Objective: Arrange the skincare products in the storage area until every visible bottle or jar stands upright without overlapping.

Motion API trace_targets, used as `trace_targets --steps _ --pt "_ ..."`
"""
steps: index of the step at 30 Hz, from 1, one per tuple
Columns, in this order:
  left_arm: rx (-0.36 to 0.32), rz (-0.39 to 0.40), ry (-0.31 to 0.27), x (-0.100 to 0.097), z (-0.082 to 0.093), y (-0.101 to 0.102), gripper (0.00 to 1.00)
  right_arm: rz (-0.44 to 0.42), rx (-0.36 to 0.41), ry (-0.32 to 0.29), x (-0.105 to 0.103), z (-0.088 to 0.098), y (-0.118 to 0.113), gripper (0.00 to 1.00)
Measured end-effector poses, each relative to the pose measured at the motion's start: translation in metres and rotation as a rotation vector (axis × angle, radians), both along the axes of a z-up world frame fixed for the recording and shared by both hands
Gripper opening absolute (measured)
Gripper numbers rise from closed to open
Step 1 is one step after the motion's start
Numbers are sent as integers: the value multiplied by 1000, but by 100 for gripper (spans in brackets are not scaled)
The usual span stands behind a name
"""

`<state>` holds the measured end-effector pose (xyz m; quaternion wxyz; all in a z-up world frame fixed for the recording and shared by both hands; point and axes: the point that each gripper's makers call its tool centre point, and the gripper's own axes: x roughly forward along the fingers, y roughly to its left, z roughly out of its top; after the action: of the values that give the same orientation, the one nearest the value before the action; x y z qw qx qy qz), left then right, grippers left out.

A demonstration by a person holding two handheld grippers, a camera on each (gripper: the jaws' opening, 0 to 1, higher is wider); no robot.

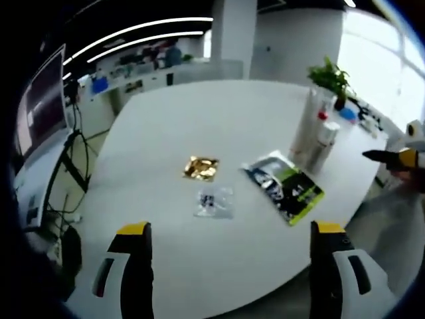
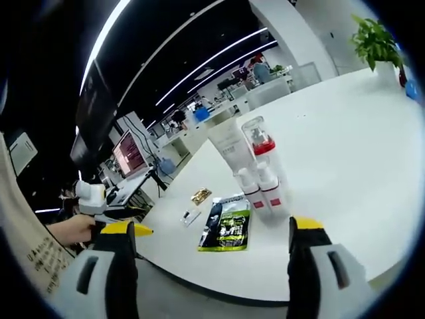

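**White counter, bottles bunched at the far side, both tools waiting**

White and wide, the counter (image 1: 219, 126) stretches out in the left gripper view. The left tool (image 1: 230, 229) hangs over the near edge with its jaws spread apart and nothing between them. In the middle lie a crinkly gold packet (image 1: 201, 167), a small clear packet (image 1: 214, 201) and a flat green and black pouch (image 1: 284, 187). Past the pouch, near the far right edge, the skincare bottles (image 1: 317, 136) stand close together. A potted plant (image 1: 330, 78) sits behind them. The other tool pokes in at the right side.

In the right gripper view, the right tool (image 2: 216, 229) is also wide open and empty, held off the edge of the counter (image 2: 345, 133). The skincare bottles (image 2: 255, 169) are straight ahead: a tall white tube, a clear pump bottle with a red collar, and two short white bottles with red bands in front. All look upright, though they sit so close I cannot tell if they touch. The green and black pouch (image 2: 228, 230) lies flat just beside them, with the gold packet (image 2: 200, 195) and the clear packet (image 2: 189, 216) further off. A hand holds the other tool at the left.

I think no grab has begun yet. Next, a tool should probably reach in for one bottle and set it apart, pinching gently so the others do not tip.
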<state>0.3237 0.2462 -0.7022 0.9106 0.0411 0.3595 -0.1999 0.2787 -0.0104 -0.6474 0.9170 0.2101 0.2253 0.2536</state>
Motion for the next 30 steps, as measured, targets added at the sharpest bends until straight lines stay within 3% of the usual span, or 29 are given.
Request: trace_targets --steps 21,26,30 --pt "50 -84 108 39 -43 -5 92 -18 3 10 1 -1 -4 95" --pt "87 -108 126 43 -54 -10 88 -30 6 8 2 -1 -6 94" --pt "107 -110 131 46 -60 -10 80 -30 1 7 2 -1 -6 94"
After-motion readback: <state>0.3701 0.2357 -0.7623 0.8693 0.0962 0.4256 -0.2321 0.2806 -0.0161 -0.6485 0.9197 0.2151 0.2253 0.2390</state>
